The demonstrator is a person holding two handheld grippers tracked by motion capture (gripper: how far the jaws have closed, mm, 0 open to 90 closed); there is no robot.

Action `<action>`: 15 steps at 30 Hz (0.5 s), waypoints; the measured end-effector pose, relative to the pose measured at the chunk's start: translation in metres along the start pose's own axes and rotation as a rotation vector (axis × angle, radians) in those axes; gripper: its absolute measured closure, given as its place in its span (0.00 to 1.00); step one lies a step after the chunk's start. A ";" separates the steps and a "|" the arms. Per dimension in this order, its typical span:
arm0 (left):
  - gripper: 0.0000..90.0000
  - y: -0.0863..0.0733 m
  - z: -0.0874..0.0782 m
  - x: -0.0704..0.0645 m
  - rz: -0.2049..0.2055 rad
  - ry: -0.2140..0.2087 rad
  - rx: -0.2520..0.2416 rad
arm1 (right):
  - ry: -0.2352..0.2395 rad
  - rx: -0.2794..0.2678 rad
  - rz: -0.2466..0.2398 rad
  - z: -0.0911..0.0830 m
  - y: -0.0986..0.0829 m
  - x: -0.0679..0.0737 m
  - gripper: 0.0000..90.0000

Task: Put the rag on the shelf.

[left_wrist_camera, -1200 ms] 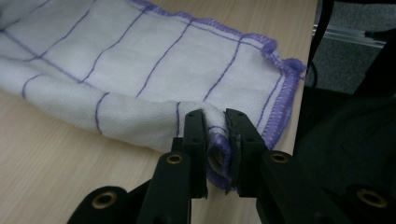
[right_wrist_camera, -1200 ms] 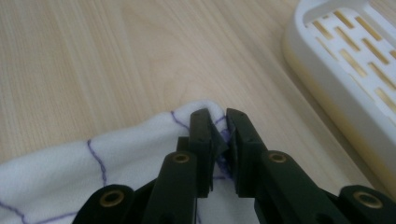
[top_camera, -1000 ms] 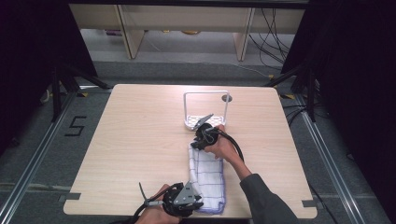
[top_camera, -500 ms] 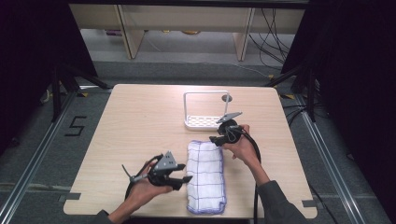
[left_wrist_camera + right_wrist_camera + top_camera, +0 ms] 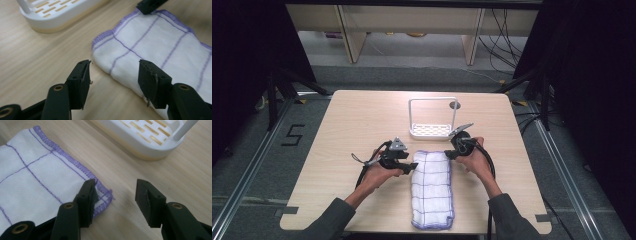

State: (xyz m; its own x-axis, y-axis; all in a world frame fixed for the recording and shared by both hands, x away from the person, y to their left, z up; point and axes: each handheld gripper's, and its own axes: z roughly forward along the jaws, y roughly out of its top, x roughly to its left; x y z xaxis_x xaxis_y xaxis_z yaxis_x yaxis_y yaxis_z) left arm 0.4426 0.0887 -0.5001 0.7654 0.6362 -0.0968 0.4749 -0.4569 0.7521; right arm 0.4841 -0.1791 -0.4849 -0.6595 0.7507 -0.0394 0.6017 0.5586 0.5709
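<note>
High view: folded white cloth with purple grid stitching (image 5: 432,187), soft, light, limp, best pinched at far hemmed corners; left claw (image 5: 411,167) and right claw (image 5: 449,153) both gaping, empty.

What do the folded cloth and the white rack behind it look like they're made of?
The cloth looks like soft woven cotton, matte white with a thin purple grid and a stitched purple hem. The rack looks like moulded plastic: a smooth, slightly glossy white slotted base, probably over a cream underlayer. Its white hoop could be plastic or coated metal; I can't tell which.
</note>
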 end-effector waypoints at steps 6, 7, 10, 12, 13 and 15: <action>0.48 0.005 0.008 0.011 -0.026 0.006 -0.008 | 0.044 -0.028 0.048 -0.006 0.002 0.001 0.53; 0.48 0.005 0.010 0.012 -0.032 0.002 -0.007 | 0.055 -0.017 0.058 -0.006 0.002 0.002 0.53; 0.48 0.007 0.016 0.011 -0.031 0.001 -0.001 | 0.055 -0.004 0.064 -0.002 0.001 0.003 0.51; 0.47 0.008 0.019 0.012 -0.046 -0.010 -0.009 | 0.059 0.006 0.064 0.001 0.000 0.003 0.50; 0.48 0.009 0.020 0.012 -0.053 -0.015 -0.012 | 0.055 0.016 0.089 0.001 0.001 0.005 0.50; 0.48 0.010 0.022 0.011 -0.038 -0.019 -0.009 | 0.058 0.018 0.070 0.003 0.000 0.005 0.50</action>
State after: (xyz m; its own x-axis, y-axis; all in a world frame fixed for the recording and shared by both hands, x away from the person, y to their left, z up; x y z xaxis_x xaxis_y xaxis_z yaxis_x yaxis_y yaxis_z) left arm 0.4656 0.0773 -0.5082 0.7549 0.6412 -0.1376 0.5001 -0.4271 0.7533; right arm 0.4818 -0.1747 -0.4874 -0.6401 0.7668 0.0483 0.6549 0.5117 0.5561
